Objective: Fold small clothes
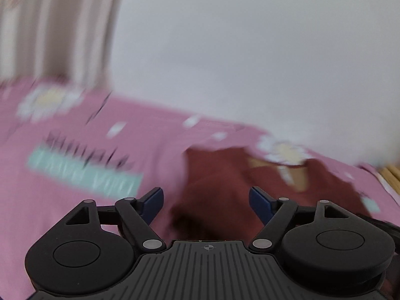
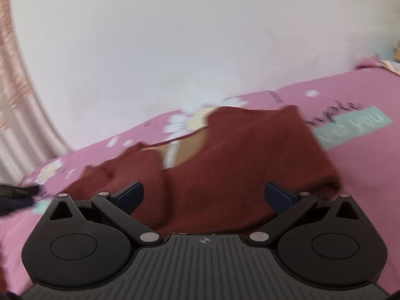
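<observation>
Fingers (image 1: 260, 200) of both grippers spread, nothing pinched, above the maroon garment (image 2: 237, 160) lying ahead between them

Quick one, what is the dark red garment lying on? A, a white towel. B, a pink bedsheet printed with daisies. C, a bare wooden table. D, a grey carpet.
B: the dark red garment is spread on a pink bedsheet with white daisies printed on it, seen in both wrist views.
</observation>
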Demonstrator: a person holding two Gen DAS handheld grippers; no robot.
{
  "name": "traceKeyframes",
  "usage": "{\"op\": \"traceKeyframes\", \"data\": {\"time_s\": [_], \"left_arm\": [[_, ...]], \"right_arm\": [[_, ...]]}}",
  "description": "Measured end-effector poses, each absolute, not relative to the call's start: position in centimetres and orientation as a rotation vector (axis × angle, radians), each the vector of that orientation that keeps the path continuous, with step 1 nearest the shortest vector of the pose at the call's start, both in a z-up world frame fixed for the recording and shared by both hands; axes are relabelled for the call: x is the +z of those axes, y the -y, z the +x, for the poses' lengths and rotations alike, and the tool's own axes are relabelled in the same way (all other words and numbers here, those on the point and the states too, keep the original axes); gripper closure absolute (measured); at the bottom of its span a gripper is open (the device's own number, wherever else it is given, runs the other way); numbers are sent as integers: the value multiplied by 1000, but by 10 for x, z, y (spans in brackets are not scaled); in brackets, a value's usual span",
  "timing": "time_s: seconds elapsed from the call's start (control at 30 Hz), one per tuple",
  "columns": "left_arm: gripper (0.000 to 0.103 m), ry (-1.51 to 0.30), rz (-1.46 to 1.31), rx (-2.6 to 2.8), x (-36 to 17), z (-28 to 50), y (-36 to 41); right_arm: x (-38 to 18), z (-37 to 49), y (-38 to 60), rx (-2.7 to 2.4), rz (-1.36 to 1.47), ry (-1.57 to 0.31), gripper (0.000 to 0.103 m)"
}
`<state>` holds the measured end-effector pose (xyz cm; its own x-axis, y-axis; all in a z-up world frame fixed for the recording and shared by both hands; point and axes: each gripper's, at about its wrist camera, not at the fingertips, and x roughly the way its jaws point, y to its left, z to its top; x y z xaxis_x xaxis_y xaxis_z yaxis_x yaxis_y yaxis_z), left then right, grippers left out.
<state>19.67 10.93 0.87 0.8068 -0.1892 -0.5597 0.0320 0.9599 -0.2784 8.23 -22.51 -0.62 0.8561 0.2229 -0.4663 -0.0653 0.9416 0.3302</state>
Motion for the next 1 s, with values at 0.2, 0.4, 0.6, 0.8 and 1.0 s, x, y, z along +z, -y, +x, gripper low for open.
{"op": "traceKeyframes", "data": {"time_s": [0.2, 0.4, 0.6, 0.8, 1.0], "left_arm": [[0, -681, -379, -62, -40, 199, -118], [0, -670, -340, -34, -37, 194, -117], [0, -658, -373, -51, -37, 192, -121], [0, -648, -384, -34, -37, 190, -123], [0, -645, -410, -6, -38, 188, -130]], "right_arm": [[23, 92, 134, 204, -52, -478, 1], [-10, 125, 113, 131, -171, -652, 43], [-14, 85, 226, 68, 356, -644, 13], [-27, 63, 253, 120, 536, -634, 14], [-32, 53, 277, 152, 740, -634, 11]]}}
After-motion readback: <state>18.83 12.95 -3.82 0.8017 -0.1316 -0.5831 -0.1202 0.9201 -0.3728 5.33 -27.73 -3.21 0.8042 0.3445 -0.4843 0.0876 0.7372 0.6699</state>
